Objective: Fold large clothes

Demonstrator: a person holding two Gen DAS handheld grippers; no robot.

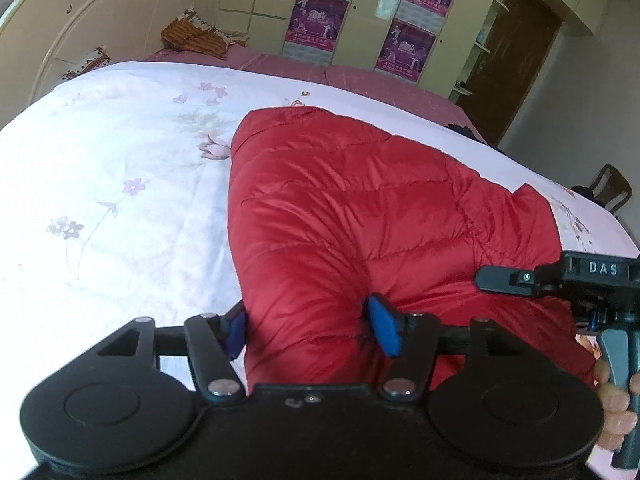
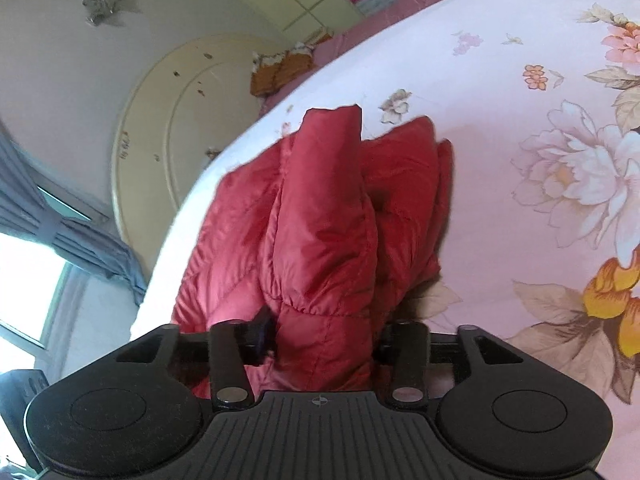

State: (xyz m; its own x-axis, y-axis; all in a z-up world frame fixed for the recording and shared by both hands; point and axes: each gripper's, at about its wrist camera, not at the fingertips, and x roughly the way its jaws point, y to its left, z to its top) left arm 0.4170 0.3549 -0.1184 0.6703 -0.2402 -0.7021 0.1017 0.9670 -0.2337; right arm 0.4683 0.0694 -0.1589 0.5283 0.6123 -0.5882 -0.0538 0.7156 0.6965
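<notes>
The red jacket (image 1: 360, 208) lies on the bed (image 1: 120, 200), on its flowered white cover, already doubled into a thick bundle. The left claw (image 1: 308, 328) has the bundle's near left corner between its blue pads (image 1: 384, 330), and the padding bulges out between them; whether they press or have just let go I cannot tell. The right claw (image 2: 324, 332) straddles a raised fold in the same way, its grip equally unclear. Judged from this, both corners were carried together so the fold lands square. The jacket's far edge stops short of the cover's far edge; bare cover lies to its left and right, so there is room to slide or fold again
</notes>
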